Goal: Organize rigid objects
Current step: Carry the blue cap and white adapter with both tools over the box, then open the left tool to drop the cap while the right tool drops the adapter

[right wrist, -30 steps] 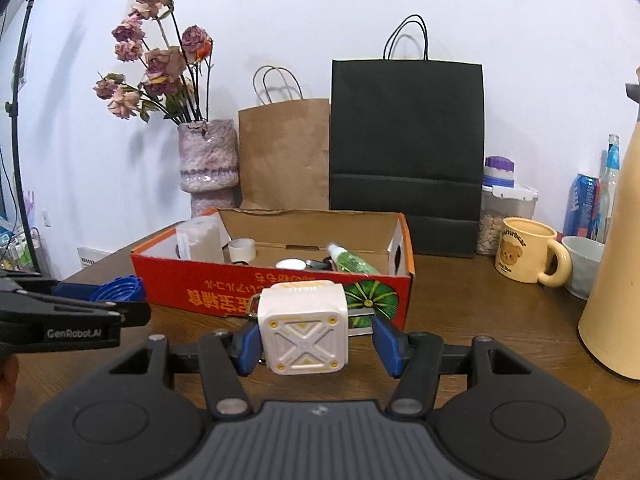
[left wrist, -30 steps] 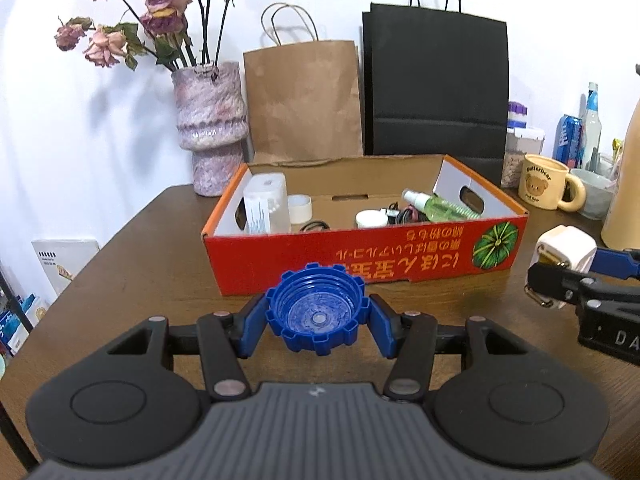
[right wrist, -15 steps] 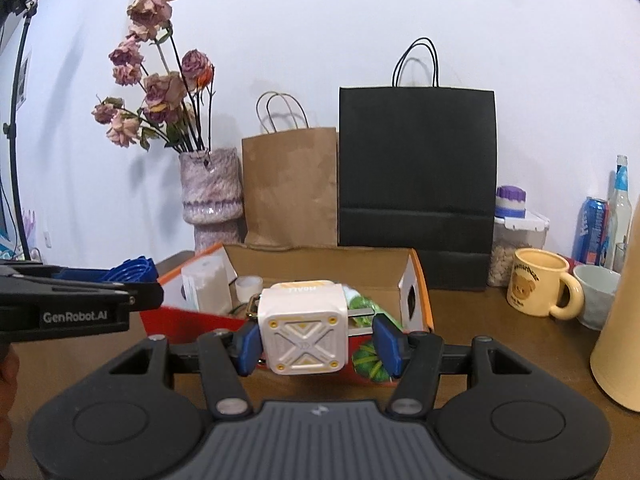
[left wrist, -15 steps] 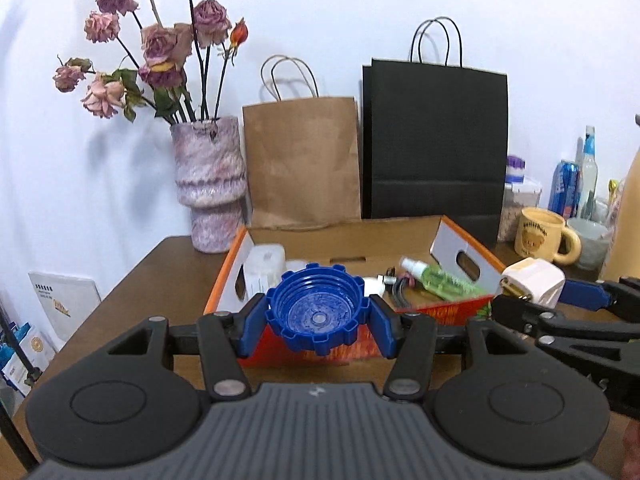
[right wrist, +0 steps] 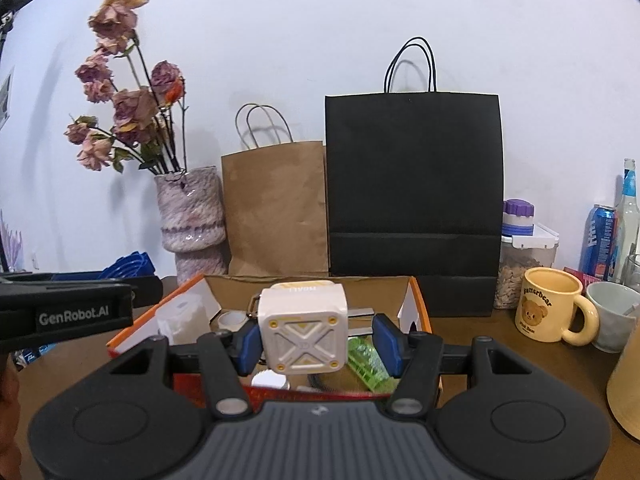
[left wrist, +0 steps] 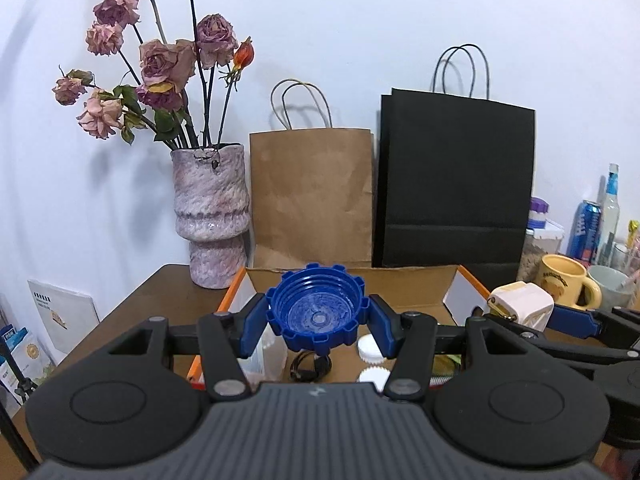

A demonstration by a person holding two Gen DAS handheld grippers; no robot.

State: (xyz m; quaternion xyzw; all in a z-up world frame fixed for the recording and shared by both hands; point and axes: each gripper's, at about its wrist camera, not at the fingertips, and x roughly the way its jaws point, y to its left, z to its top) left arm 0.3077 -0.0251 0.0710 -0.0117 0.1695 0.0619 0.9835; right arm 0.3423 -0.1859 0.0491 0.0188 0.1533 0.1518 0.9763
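Blue ridged plastic cap (left wrist: 318, 307), open side toward the camera, is clamped between the blue pads of the left gripper (left wrist: 318, 322) and held in the air above the near-left part of the cardboard box (left wrist: 408, 280). White cube-shaped charger (right wrist: 303, 330) with yellow trim is clamped likewise in the right gripper (right wrist: 316, 340), held over the box's near wall; the same charger shows at the right of the left wrist view, just beside the box's right flap.

Box walls are orange-edged, the top open. Visible inside: a translucent white container (right wrist: 180, 316) at the left, a tape roll (right wrist: 230, 320), white lids (left wrist: 370, 347), a black cable (left wrist: 312, 366) and a green bottle (right wrist: 366, 360) lying at the right. Free floor inside the box cannot be judged; both grippers cover most of it.

Behind the box, close to its far wall, stand a pink vase (left wrist: 210, 212) of dried roses, a brown paper bag (left wrist: 312, 196) and a black paper bag (left wrist: 456, 176). Right of the box on the wooden table (right wrist: 500, 356): a yellow bear mug (right wrist: 550, 306), a pale cup (right wrist: 612, 316) and a seed jar (right wrist: 520, 272); bare tabletop lies between mug and box.
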